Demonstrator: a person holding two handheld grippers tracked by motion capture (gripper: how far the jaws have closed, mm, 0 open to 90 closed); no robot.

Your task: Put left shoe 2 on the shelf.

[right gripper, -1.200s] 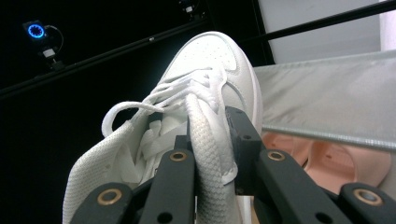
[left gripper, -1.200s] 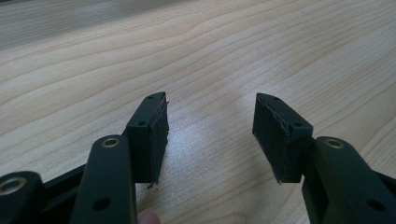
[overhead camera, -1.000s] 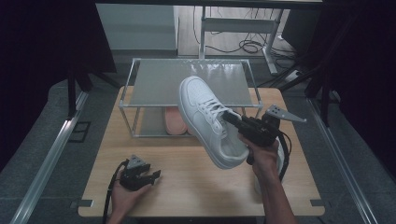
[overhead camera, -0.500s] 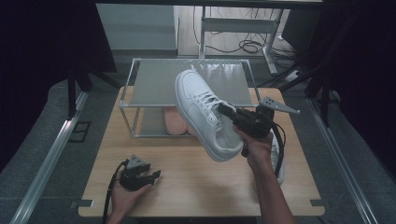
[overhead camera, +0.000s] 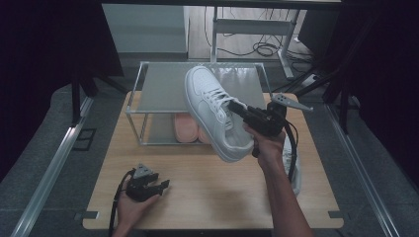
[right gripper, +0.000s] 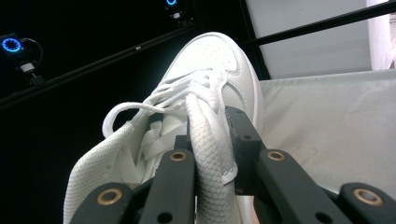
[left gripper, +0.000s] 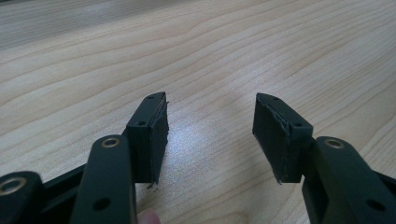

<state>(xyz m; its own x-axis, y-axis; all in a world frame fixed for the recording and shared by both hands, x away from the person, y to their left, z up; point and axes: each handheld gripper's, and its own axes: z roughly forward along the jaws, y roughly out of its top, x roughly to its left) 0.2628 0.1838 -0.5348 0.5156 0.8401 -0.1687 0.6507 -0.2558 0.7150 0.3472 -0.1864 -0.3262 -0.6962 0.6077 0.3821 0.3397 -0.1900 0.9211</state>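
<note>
The white sneaker (overhead camera: 215,116) hangs in the air above the front edge of the two-level shelf rack (overhead camera: 136,94), toe pointing away from the person and tilted up, sole toward the counter (overhead camera: 197,197). The right gripper (overhead camera: 242,111) has its fingers clenched on the shoe's tongue (right gripper: 208,140), one finger inside the opening and one outside against the laces (right gripper: 159,100). Under the rack's top shelf, on the lower level, a pink pair of shoes (overhead camera: 188,127) sits side by side. A second white sneaker (overhead camera: 292,163) lies on the counter to the right, mostly behind the right forearm. The left gripper (overhead camera: 160,185) rests low on the near-left of the counter, its fingers (left gripper: 152,135) spread apart with nothing between them but bare wood.

The hold looks the weak point: a tongue is soft fabric, and the whole shoe dangles from it, so it could swing or slide out if the hand turns sharply. The toe may also catch the rack's metal rim as the shoe goes onto the top shelf, tipping it off.

The second sneaker's shape and facing are hard to make out behind the arm. The held shoe hides the right end of the pink pair and part of the rack's front rail.
</note>
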